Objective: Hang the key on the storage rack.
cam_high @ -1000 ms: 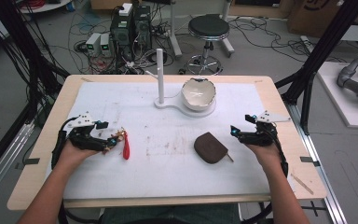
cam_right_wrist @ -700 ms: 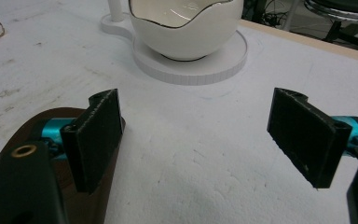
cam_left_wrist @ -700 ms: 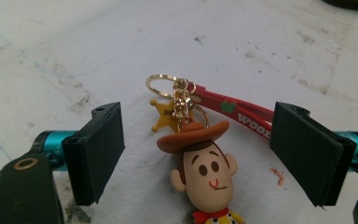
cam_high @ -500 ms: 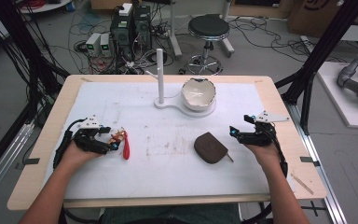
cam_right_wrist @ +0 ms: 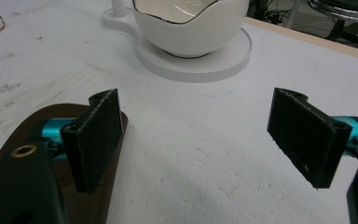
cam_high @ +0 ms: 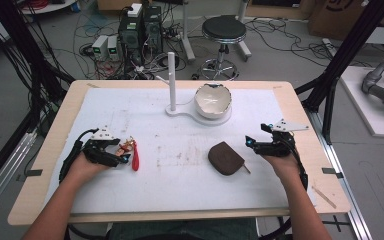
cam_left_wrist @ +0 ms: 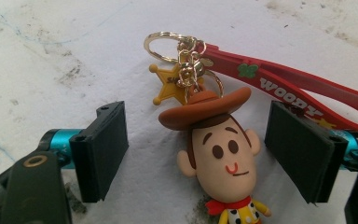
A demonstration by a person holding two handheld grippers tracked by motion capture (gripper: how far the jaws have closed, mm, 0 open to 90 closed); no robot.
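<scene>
A keychain lies on the white mat at the left: a cowboy figure [cam_left_wrist: 219,154] with a brown hat, a gold star, rings and a red strap [cam_left_wrist: 298,88]. In the high view the figure [cam_high: 127,146] sits at my left gripper [cam_high: 124,152]. The left gripper [cam_left_wrist: 198,140] is open. Its jaws have just been closing, with the figure's head between the pads and a gap on each side. My right gripper [cam_high: 250,144] rests at the right, open [cam_right_wrist: 196,126] with bare mat between its jaws. A brown pouch [cam_high: 225,158] lies just to its left.
A white bowl [cam_high: 212,99] with a wavy rim sits on a round white base [cam_high: 180,111] at the back middle, with an upright white post [cam_high: 172,80] beside it. In the right gripper view the bowl [cam_right_wrist: 191,28] is ahead and the pouch [cam_right_wrist: 37,121] lies behind the left jaw.
My left hand has edged a little toward the keychain, so the jaws now flank the figure. The right hand and the pouch have stayed put.
</scene>
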